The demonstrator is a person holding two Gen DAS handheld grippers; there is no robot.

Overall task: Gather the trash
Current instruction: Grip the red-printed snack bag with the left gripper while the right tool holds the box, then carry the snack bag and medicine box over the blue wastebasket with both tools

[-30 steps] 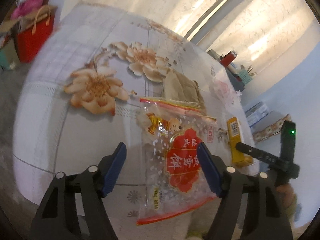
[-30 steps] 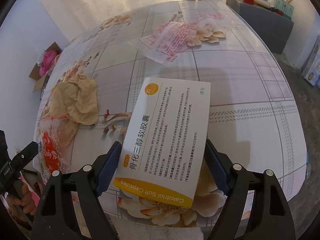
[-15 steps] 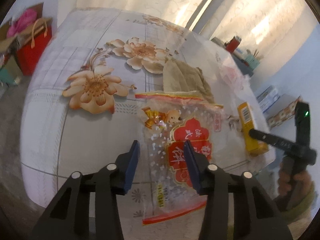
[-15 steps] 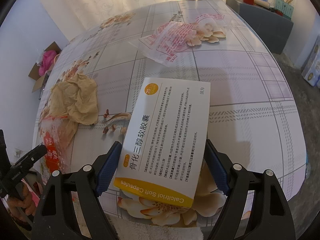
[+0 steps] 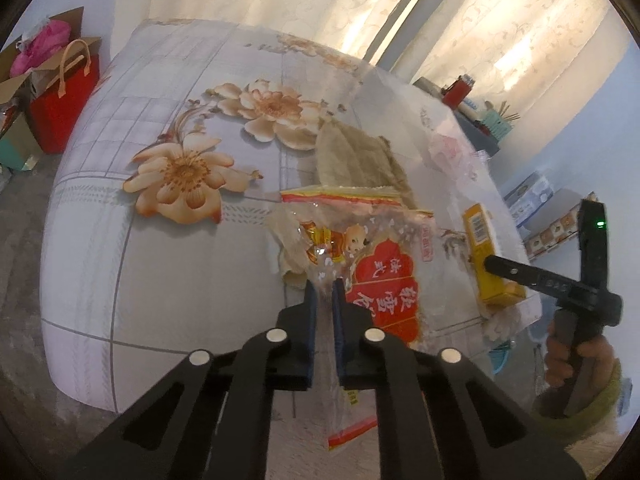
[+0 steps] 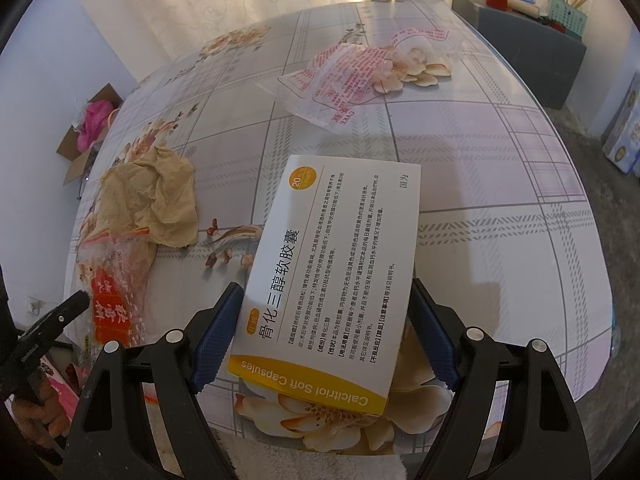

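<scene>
The left gripper [image 5: 325, 292] has its blue pads pressed together on a fold of the clear snack bag [image 5: 360, 264], the one printed with a red panel and a small cartoon figure. The bag lies near the table's [image 5: 168, 264] front edge, with its lower end hanging past that edge below the jaws. Its far end overlaps a crumpled brown paper [image 5: 360, 160], which lies further in toward the middle of the flowered tablecloth.

The right gripper [image 6: 324, 336] has its fingers spread on either side of a white and yellow medicine box [image 6: 336, 276] marked "Calcitriol Soft Capsules". The box lies flat at the table's near edge, angled, with its yellow end toward the camera. The left pad looks to be touching the box's side, and the right pad sits close beside the other side; whether either presses in is hard to tell from this view.

In the right wrist view, the brown paper [image 6: 148, 196] and the snack bag [image 6: 112, 292] lie near the table's left edge, and a second clear wrapper [image 6: 344, 84] with pink print lies near the far edge, well apart from the box. A red bag [image 5: 66, 96] stands on the floor beyond the table.
</scene>
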